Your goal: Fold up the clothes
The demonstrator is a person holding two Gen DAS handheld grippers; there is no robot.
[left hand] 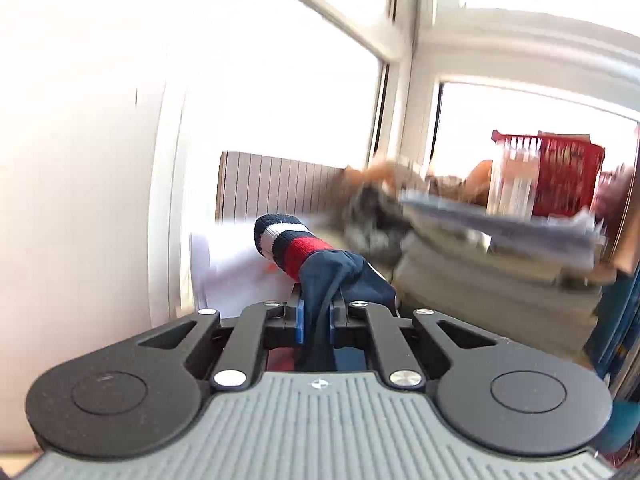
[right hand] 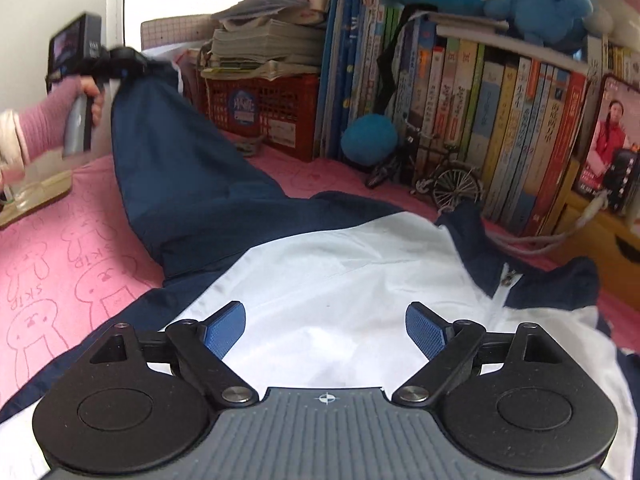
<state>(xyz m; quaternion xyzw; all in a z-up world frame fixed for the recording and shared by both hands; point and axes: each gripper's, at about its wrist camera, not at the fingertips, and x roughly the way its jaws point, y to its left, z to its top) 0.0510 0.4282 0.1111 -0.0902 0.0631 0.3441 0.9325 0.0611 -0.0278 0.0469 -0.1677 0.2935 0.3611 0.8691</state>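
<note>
Left wrist view: the left gripper (left hand: 316, 320) has its blue-padded fingers pinching the navy sleeve (left hand: 340, 276) just behind its ribbed navy, white and red cuff (left hand: 286, 244), against bright windows.

Right wrist view: the right gripper (right hand: 326, 330) has its fingers spread above the smooth white-and-navy jacket (right hand: 320, 264), lying on a pink bunny-print cloth (right hand: 56, 248) before upright books (right hand: 500, 128).

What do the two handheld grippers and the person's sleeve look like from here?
Both grippers, left gripper and right gripper, share one build: black linkage arms with silver pivot screws, round black side discs, a ribbed grey body with a small compass-like mark, and blue textured pads. The left unit's handle is grey with a black camera on top. The sleeve is pink knit.
</note>
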